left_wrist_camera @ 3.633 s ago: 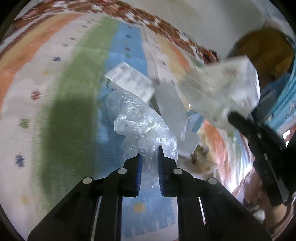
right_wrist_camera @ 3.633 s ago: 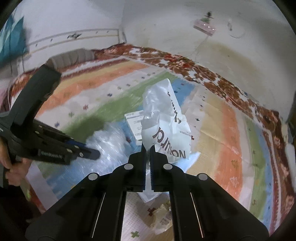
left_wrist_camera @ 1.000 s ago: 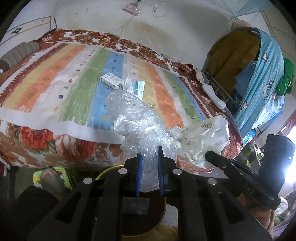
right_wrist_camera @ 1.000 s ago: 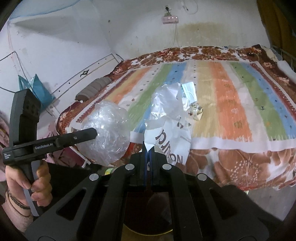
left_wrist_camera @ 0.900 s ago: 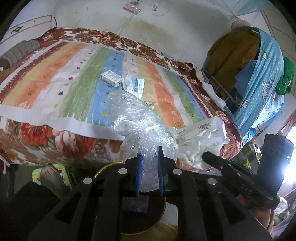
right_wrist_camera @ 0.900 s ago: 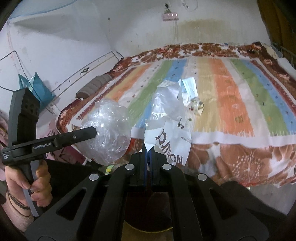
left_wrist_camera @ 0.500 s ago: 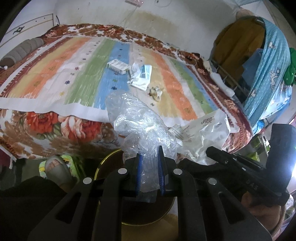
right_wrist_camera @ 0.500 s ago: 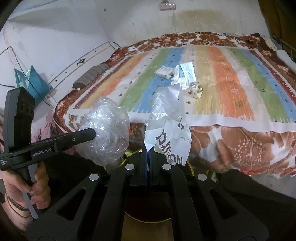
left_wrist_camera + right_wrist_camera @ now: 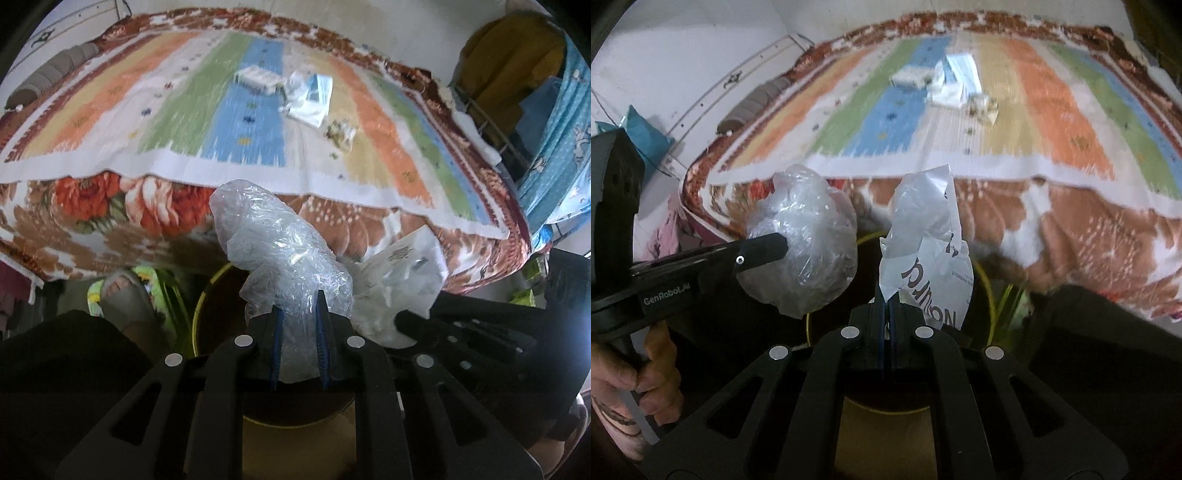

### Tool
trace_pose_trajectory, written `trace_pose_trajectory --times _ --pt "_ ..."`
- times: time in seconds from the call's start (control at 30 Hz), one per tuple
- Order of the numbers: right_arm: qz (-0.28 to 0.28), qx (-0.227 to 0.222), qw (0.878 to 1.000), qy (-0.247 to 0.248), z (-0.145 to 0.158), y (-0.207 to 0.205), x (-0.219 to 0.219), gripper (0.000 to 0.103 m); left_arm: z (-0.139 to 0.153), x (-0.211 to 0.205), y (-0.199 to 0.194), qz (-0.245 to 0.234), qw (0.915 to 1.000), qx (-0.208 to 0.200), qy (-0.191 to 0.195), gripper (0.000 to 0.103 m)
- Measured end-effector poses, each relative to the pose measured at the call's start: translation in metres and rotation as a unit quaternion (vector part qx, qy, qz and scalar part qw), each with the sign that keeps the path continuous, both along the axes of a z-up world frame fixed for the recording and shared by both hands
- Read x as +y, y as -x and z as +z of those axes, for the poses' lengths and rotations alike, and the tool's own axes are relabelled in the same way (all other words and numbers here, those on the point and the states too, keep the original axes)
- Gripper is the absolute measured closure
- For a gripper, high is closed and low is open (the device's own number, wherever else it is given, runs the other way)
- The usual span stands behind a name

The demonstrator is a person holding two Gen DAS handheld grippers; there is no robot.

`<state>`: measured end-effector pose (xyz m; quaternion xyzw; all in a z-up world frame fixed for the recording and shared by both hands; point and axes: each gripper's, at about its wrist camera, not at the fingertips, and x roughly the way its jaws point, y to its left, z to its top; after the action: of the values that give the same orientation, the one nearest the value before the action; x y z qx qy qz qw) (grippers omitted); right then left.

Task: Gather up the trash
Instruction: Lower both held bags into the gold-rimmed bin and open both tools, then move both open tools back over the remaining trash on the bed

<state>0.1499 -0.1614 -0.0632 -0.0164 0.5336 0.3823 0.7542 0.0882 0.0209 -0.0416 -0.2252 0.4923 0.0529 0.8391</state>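
We can read two things. White lettering saying "GenRobot.AI" runs along the black body of the left gripper, seen in the right wrist view. The white printed bag pinched in the right gripper carries large dark letters, upside down and partly folded, so we cannot make out the word. Small print on that bag is too blurred to read in either view.

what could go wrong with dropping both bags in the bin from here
1. The crumpled clear plastic bag in the left tongs bulges wide and light, so it may catch the yellow-rimmed round bin edge or drift out.
2. The white printed plastic bag may cling to the shut right tongs on release.
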Motion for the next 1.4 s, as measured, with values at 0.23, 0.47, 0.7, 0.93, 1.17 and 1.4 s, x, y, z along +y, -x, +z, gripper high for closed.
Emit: trace_pose_trajectory --times 0.23,0.47,0.7,0.93,1.17,1.4 --pt "-0.003 0.053 0.998 0.038 -0.031 -0.004 0.010 0.102 -0.025 0.001 -0.008 0.010 0.9987 0.046 0.018 0.086" --pt "-0.030 0.077 0.995 0.047 -0.043 -0.015 0.009 0.069 -0.025 0.011 -0.015 0.032 0.9983 0.043 0.021 0.046" --pt "-0.025 0.050 0.997 0.055 -0.032 -0.020 0.010 0.063 -0.008 0.022 -0.018 0.040 0.9989 0.022 0.015 0.041" --pt "-0.024 0.014 0.998 0.054 -0.012 -0.035 0.009 0.055 0.015 0.029 -0.037 0.018 0.9998 0.007 -0.010 0.036" --pt "-0.032 0.014 0.999 0.035 0.002 -0.055 0.008 0.049 0.024 0.048 -0.059 0.017 0.9998 0.012 0.001 0.035" --pt "-0.032 -0.013 0.999 0.032 0.022 -0.079 0.018 0.040 0.036 0.060 -0.086 0.018 0.9998 -0.001 -0.013 0.030"
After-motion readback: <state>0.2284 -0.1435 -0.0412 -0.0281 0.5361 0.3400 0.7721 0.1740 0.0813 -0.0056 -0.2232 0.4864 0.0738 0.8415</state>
